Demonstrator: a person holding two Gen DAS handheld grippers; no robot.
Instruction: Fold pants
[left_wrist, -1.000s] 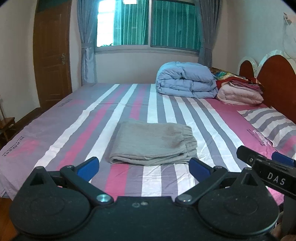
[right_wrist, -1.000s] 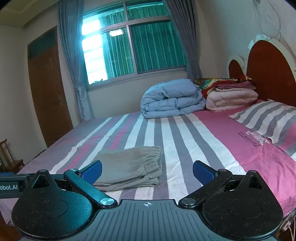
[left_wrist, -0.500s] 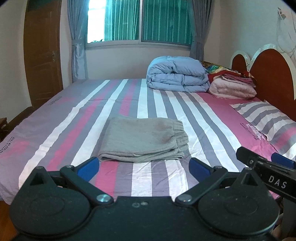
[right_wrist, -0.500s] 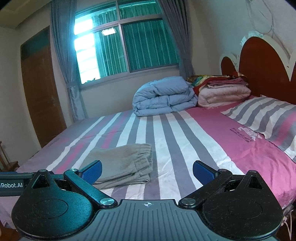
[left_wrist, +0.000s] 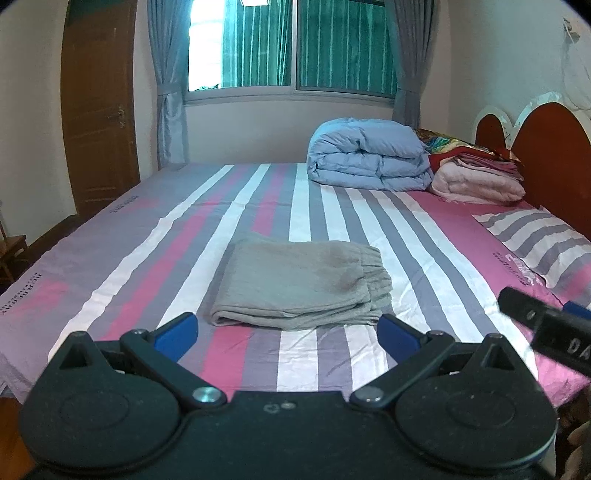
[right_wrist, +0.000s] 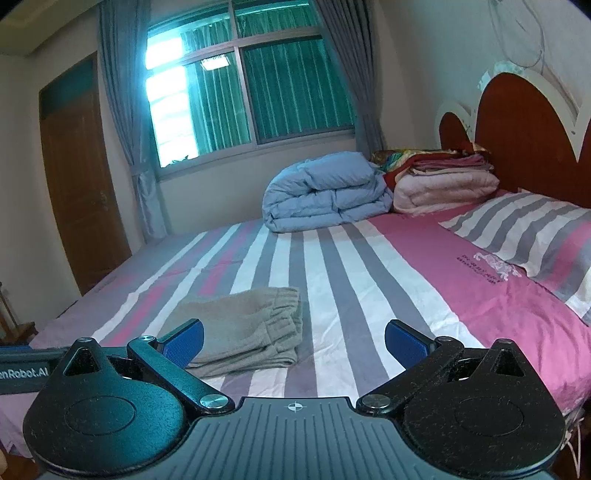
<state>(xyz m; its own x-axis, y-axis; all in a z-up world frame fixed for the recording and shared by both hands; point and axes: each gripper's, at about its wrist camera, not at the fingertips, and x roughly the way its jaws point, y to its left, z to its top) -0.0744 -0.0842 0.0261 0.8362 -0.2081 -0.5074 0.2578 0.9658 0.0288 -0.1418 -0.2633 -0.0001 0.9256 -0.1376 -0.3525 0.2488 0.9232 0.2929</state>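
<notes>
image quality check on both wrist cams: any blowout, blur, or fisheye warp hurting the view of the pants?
Left wrist view: window pane blown out, door bowed by fisheye, right gripper at the edge soft; grey pants evenly lit and sharp. Right wrist view: stronger window glare, headboard warped, pants partly hidden behind a blue finger pad, black corner vignette.

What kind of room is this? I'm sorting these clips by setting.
A home bedroom, most likely: a bed with a striped sheet and wooden headboard, a folded blue duvet, and grey pants lying folded on the sheet.
</notes>
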